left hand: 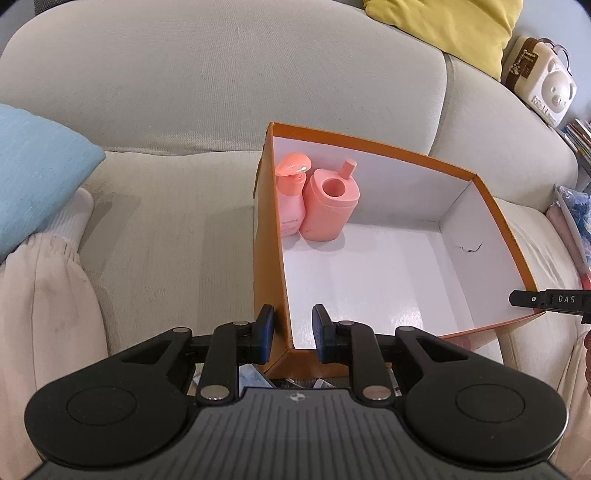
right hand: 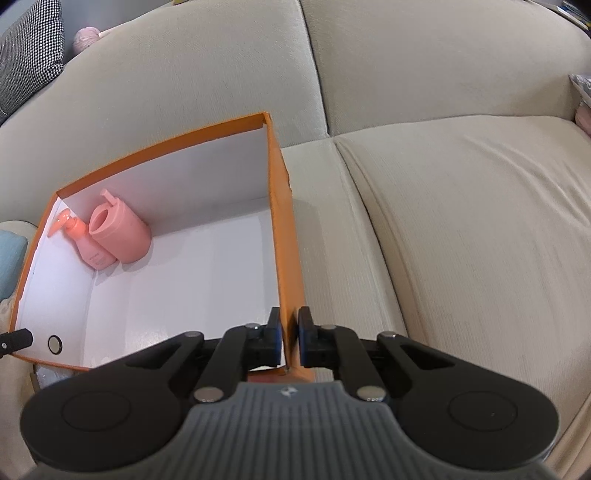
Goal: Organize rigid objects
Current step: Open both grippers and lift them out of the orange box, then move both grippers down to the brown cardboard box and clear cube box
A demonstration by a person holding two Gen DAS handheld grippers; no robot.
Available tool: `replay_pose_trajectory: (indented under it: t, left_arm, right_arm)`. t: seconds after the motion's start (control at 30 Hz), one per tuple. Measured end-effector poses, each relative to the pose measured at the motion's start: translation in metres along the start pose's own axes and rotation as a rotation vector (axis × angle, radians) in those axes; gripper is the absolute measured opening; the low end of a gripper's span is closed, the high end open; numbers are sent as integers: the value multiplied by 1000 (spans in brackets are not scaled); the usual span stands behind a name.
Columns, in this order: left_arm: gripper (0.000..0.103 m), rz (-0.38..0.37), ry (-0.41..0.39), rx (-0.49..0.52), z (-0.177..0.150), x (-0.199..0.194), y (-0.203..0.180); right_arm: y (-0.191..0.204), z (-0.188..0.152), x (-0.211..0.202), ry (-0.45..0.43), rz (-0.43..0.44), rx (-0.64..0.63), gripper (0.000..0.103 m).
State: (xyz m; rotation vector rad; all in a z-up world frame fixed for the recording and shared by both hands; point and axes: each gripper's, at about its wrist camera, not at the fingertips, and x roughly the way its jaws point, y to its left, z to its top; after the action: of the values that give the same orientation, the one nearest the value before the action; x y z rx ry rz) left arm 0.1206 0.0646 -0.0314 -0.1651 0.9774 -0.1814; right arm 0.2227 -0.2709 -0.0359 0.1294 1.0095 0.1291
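Note:
An orange box (left hand: 369, 142) with a white inside stands on a beige sofa. In its far left corner a pink pump bottle (left hand: 291, 206) stands beside a pink container (left hand: 328, 206) with a round hole in its top. My left gripper (left hand: 293, 332) straddles the box's left wall at the near corner, one finger outside and one inside, shut on the wall. My right gripper (right hand: 289, 332) is shut on the box's (right hand: 162, 146) right wall at the near corner. The right wrist view shows the pump bottle (right hand: 90, 247) and the container (right hand: 122, 236) leaning together.
A blue pillow (left hand: 33, 166) and a person's leg in cream trousers (left hand: 44, 295) lie left of the box. A yellow pillow (left hand: 454, 26) and a bear-faced case (left hand: 543, 85) sit at the back right. A bare seat cushion (right hand: 461, 221) stretches to the right.

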Motion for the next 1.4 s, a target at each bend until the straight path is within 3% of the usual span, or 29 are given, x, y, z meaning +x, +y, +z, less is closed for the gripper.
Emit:
replay_pose_trajectory:
  t: [0.13, 0.27, 0.33, 0.4, 0.57, 0.67, 0.73, 0.8, 0.97, 1.27, 1.4]
  left_arm:
    - [24, -2, -16, -2, -4, -4, 2]
    - [25, -22, -54, -2, -4, -27, 4]
    - [29, -32, -69, 4, -9, -41, 4]
    - [36, -42, -70, -5, -16, -53, 8]
    - [53, 84, -45, -72, -36, -58, 26]
    - [65, 134, -2, -146, -47, -46, 36]
    - [66, 147, 25, -175, -53, -36, 39]
    - [76, 162, 32, -200, -56, -27, 40]
    - [77, 182, 51, -240, -59, -11, 50]
    - [60, 139, 88, -265, -62, 1, 68]
    - [57, 179, 83, -237, -63, -6, 73]
  right_arm:
    - [-3, -5, -5, -18, 8, 3, 9]
    - [-5, -10, -20, -61, 40, 38, 22]
    - [-2, -21, -34, -103, 33, 29, 29]
    - [3, -31, -49, -140, 31, 14, 29]
    - [28, -66, -73, -231, 18, 38, 33]
    - [54, -83, -72, -200, 77, 14, 34]
    - [77, -91, -59, -143, 131, -46, 34]
    - [97, -97, -46, -99, 157, -86, 34]
    - [136, -105, -21, -20, 250, -175, 35]
    - [194, -105, 3, 34, 332, -346, 35]
    - [225, -108, 7, 34, 374, -550, 35]
